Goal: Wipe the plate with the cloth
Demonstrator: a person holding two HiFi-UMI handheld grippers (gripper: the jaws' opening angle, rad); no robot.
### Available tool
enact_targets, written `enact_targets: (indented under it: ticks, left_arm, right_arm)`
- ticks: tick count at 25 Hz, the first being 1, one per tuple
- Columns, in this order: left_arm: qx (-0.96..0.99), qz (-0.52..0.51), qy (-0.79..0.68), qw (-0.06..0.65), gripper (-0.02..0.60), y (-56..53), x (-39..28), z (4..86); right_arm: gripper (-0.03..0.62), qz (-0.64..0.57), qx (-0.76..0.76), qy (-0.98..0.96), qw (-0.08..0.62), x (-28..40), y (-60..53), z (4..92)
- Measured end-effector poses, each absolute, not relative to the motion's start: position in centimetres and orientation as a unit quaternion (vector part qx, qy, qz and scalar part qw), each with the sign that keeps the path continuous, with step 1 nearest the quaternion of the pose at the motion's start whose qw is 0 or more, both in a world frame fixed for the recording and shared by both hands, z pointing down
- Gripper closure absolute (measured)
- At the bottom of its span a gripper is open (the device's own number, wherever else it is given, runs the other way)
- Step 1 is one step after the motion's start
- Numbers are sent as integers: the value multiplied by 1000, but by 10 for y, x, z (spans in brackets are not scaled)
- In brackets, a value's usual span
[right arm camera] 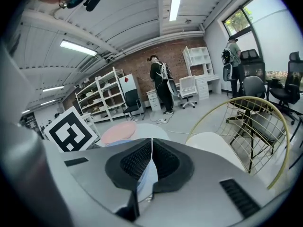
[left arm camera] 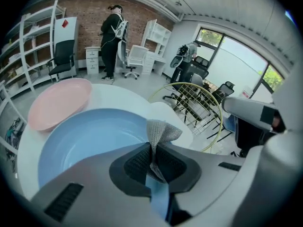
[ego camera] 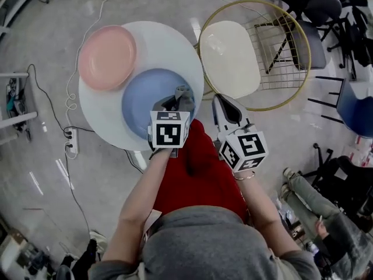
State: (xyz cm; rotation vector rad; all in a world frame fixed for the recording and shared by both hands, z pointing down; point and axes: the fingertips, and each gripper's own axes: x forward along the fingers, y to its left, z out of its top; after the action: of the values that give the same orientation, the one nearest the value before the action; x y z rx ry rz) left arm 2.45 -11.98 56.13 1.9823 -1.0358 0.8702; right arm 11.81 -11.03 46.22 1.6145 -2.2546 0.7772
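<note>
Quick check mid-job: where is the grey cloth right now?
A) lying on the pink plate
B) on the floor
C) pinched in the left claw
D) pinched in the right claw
C: the left claw has its jaws shut on the cloth, above the blue plate.

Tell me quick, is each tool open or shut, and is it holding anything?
Left tool: shut on the grey cloth.
Right tool: shut, holding nothing.

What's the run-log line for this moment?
left gripper: shut on cloth | cloth: at blue plate edge, contact unclear | right gripper: shut, empty, beside the plate
</note>
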Motion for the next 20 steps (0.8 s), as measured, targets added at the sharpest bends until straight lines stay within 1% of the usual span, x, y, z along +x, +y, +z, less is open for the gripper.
enact_targets:
  ticks: [4,9,20]
  left_arm:
    - [768,361,-384,365,547,-125,41,576]
    - [752,382,-386,374,546,-127,35,592]
    - [692,380,-466,399,546,-127,-46,593]
  right_arm:
    - [565,274,574,-762,126,134,-109,463]
    - [565,278,566,-766,126,132,-109,466]
    - [565,274,500,-809,142,84,-131,467]
